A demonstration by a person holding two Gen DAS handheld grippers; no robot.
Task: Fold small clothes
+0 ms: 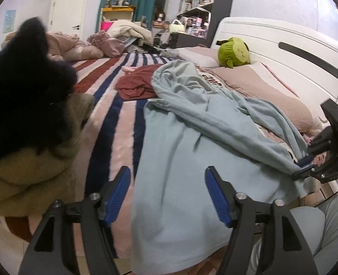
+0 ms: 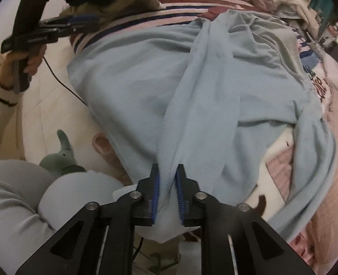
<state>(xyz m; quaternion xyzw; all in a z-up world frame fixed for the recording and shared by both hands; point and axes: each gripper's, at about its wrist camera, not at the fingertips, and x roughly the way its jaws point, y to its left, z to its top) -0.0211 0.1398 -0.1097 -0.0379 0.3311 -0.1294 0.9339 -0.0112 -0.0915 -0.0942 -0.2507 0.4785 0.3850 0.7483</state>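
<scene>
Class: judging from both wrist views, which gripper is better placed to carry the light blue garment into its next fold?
Right. The right gripper already pinches the light blue garment; the left gripper hangs open above it, holding nothing.

We see right gripper [image 2: 167, 178] angled steeply down, jaws nearly closed, pinching cloth. Left gripper [image 1: 167, 183] tilted down, jaws spread wide, empty. Left hand [image 2: 29, 57] wraps handle.

Dim, cool indoor light; soft shadows. Strong fisheye bending and black vignette around every rim; motion blur at nine o'clock.
</scene>
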